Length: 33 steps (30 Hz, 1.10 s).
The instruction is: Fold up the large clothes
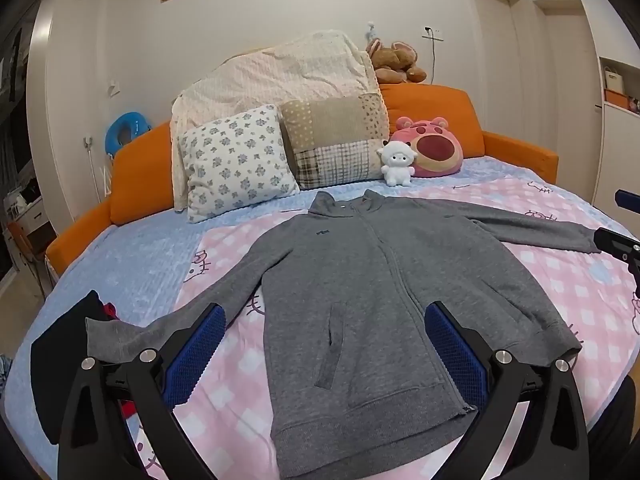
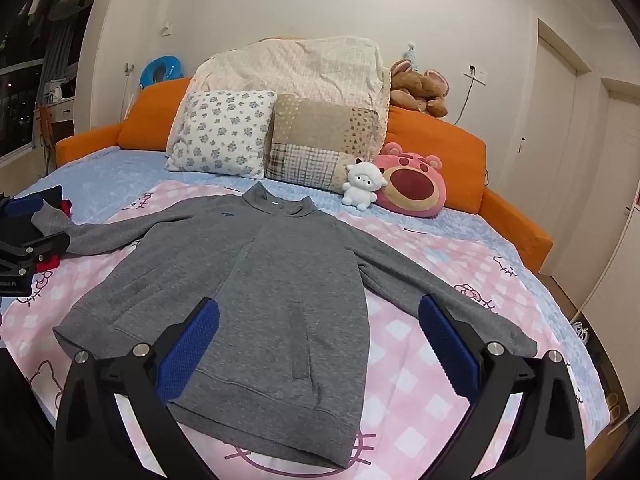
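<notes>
Two grippers hover above the near edge of the bed, each with two blue ribbed pads on black fingers. The left gripper (image 1: 326, 344) has its jaws spread wide and holds nothing; the right gripper (image 2: 318, 340) is likewise wide apart and empty. Below them lies one grey zip-up jacket (image 1: 360, 288), spread flat and front up on a pink checked blanket (image 1: 560, 280), its collar toward the far end, both sleeves stretched outward to left and right, and its ribbed hem near the blanket's near edge. Open blanket shows on both sides of the body, under each sleeve. By the left sleeve's cuff sits one pile of dark and red clothes (image 1: 64, 352). At the far end lean two pillows, one floral (image 1: 236, 160), one patchwork (image 1: 336, 140), beside three plush toys and an orange padded headboard (image 1: 432, 100).
</notes>
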{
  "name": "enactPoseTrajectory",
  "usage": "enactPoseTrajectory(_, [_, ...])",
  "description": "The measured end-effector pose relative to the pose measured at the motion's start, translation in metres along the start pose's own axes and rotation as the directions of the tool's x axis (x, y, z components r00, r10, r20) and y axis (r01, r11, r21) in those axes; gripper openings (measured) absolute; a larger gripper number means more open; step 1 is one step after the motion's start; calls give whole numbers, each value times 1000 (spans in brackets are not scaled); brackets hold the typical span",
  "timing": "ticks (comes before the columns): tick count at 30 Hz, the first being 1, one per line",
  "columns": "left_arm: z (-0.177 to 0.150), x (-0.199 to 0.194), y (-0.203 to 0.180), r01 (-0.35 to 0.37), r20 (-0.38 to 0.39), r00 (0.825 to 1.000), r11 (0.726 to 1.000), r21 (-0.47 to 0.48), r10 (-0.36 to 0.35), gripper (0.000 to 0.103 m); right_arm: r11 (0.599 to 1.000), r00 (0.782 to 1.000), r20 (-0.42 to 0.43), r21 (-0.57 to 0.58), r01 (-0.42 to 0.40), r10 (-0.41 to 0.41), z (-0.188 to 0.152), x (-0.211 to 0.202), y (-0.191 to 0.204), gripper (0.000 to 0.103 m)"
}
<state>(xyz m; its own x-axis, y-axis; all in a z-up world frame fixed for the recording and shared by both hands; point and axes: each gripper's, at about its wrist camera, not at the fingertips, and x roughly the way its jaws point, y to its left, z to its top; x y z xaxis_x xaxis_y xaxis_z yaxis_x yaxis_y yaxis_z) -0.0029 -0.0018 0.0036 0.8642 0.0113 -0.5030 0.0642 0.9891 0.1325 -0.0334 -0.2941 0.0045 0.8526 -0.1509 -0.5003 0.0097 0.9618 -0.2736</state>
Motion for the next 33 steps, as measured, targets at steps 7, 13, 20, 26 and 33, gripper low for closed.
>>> enactPoseTrajectory(7, [-3,0,2,-8,7,1000,1000,0,8,101,1000,1000,-5,-9,0,0,5,1,8,99])
enactPoseTrajectory(13, [-6,-2,5,-9,12,1000,1000,-3,9,101,1000,1000,-8,-9,3,-3,5,2,9,99])
enactPoseTrajectory(20, [-5,-2,5,-10,9,1000,1000,-2,10,101,1000,1000,-10,-9,3,-4,6,2,8,99])
enactPoseTrajectory(26, [-7,-1,7,-11,9,1000,1000,-6,11,101,1000,1000,-12,-9,2,-3,5,4,9,99])
enactPoseTrajectory(33, [-7,7,9,-7,4,1000,1000,-28,7,101,1000,1000,-14,-1,1,-1,3,7,7,99])
